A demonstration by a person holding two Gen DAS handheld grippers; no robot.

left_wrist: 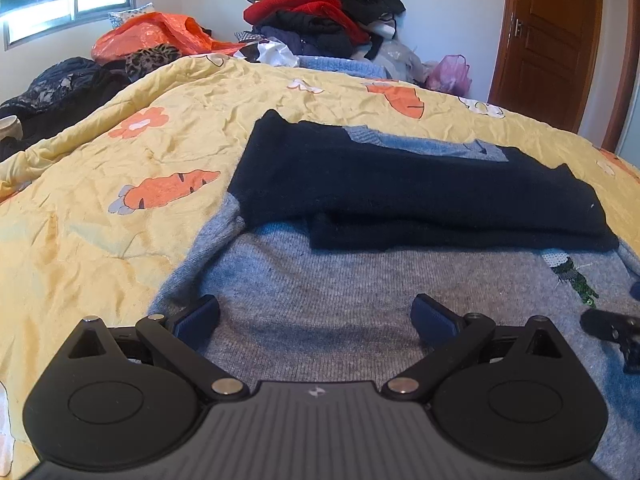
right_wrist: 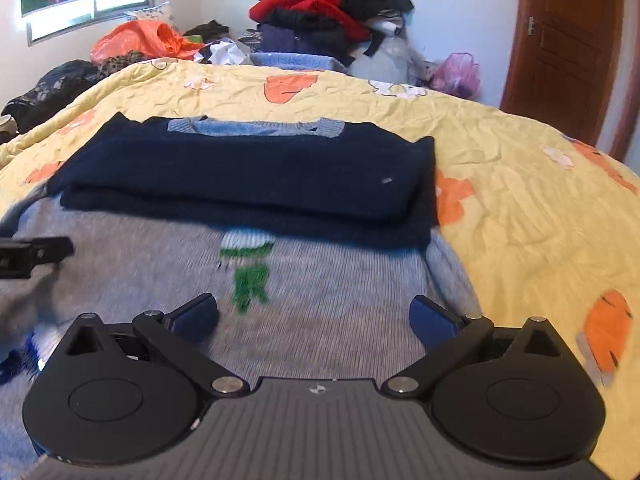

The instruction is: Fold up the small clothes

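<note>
- Grey knit sweater [left_wrist: 320, 280], left wrist view: it lies flat on the yellow carrot-print quilt [left_wrist: 100, 200] at the bed's near edge, its dark navy sleeves [left_wrist: 400, 188] folded across the upper body, a light-blue collar [left_wrist: 424, 146] showing beyond them.
- My left gripper [left_wrist: 316, 316] hangs low over the sweater's grey front, blue pads [left_wrist: 198, 316] spread wide and holding nothing.
- A sequined green motif [left_wrist: 576, 280] sits on the knit toward the right edge of this view, with the tip of my right gripper [left_wrist: 612, 326] just below it.
- At the bed's far edge I see a heap of red and black clothes [left_wrist: 324, 4], an orange plastic bag [left_wrist: 156, 36] to its left and a brown wooden door [left_wrist: 556, 40] at the right.
- Right wrist view, partly motion-blurred: the sweater [right_wrist: 340, 300] fills the foreground, the folded navy sleeves [right_wrist: 248, 176] crossing it, the green motif [right_wrist: 250, 272] near centre.
- My right gripper [right_wrist: 314, 316] is over the grey knit, pads [right_wrist: 432, 320] wide apart and empty.
- The left gripper's tip [right_wrist: 32, 256] enters from the left edge, above the sweater.
- The quilt [right_wrist: 520, 180] stretches right toward the door [right_wrist: 568, 40].
</note>
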